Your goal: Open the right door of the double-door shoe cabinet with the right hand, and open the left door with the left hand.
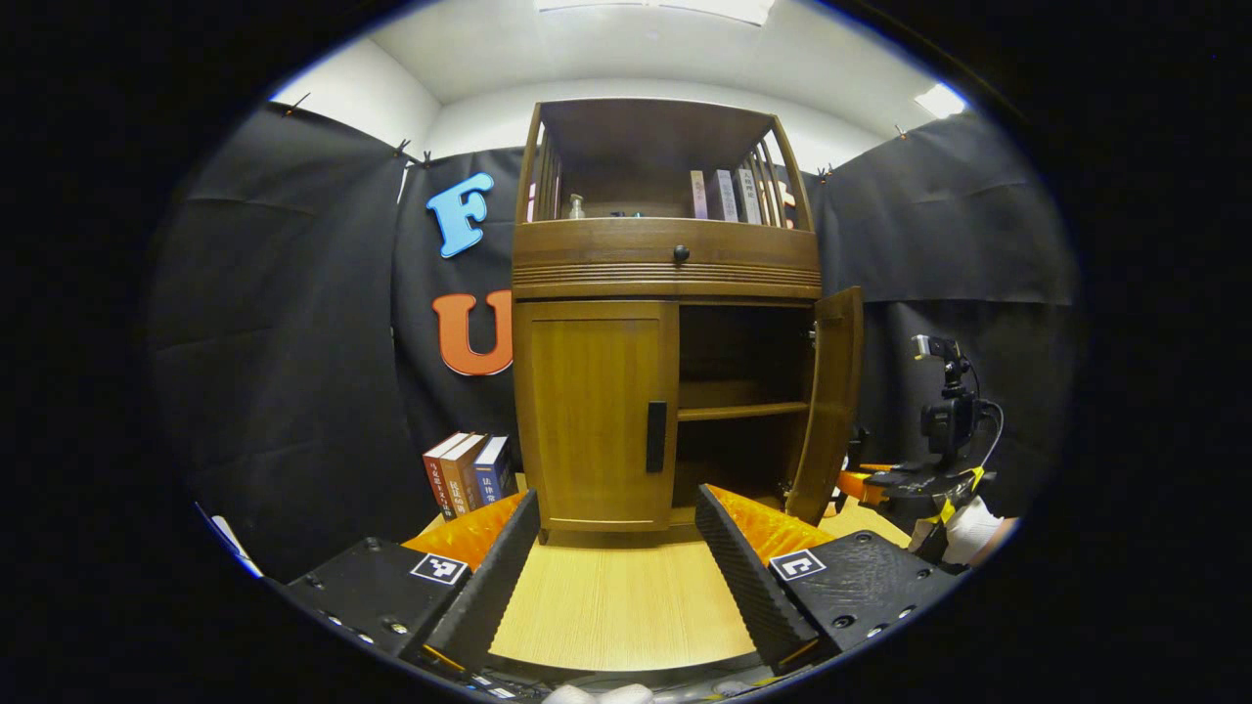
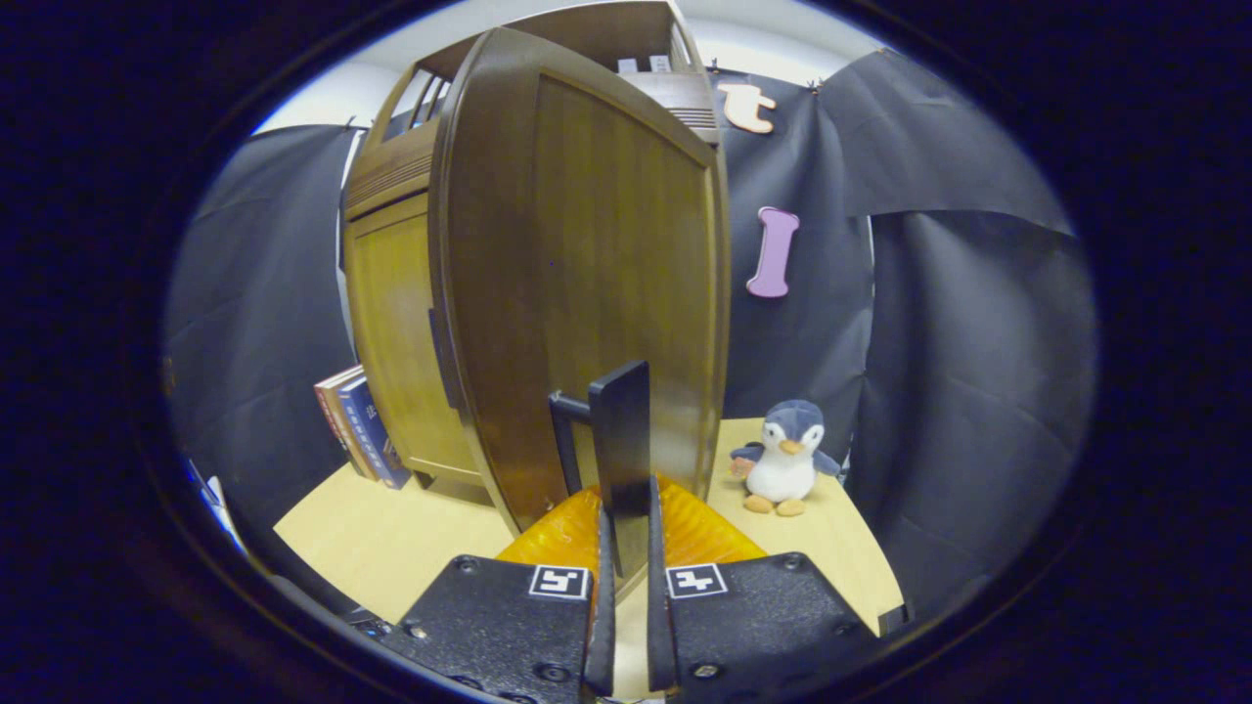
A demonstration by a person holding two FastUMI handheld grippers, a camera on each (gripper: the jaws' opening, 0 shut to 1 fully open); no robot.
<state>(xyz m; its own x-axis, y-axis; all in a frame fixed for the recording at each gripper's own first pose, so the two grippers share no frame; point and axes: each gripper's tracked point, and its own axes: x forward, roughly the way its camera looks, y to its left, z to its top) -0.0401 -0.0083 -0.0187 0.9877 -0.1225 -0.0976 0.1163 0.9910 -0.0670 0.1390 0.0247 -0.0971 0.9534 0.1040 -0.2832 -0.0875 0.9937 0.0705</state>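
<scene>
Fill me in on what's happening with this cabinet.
A person is opening a brown wooden double-door cabinet with two handheld grippers. The right gripper is clamped on the black bar handle of the right door, already swung open. The left gripper hangs open facing the closed left door.

Black gripper bodies (image 2: 626, 626), square coded markers, screws; white sleeve (image 1: 973, 528).

Black cloth (image 1: 293, 323) hangs as walls on all sides, pinned at top. White wall (image 1: 342, 93) and ceiling (image 1: 626, 49) above it; ceiling lights (image 1: 937, 98) on. Light wooden surface (image 1: 616, 606) below. Books (image 1: 468, 471) upright at the left by the cloth. Toy penguin (image 2: 785, 458) on the surface (image 2: 391, 538) near the right cloth.
</scene>
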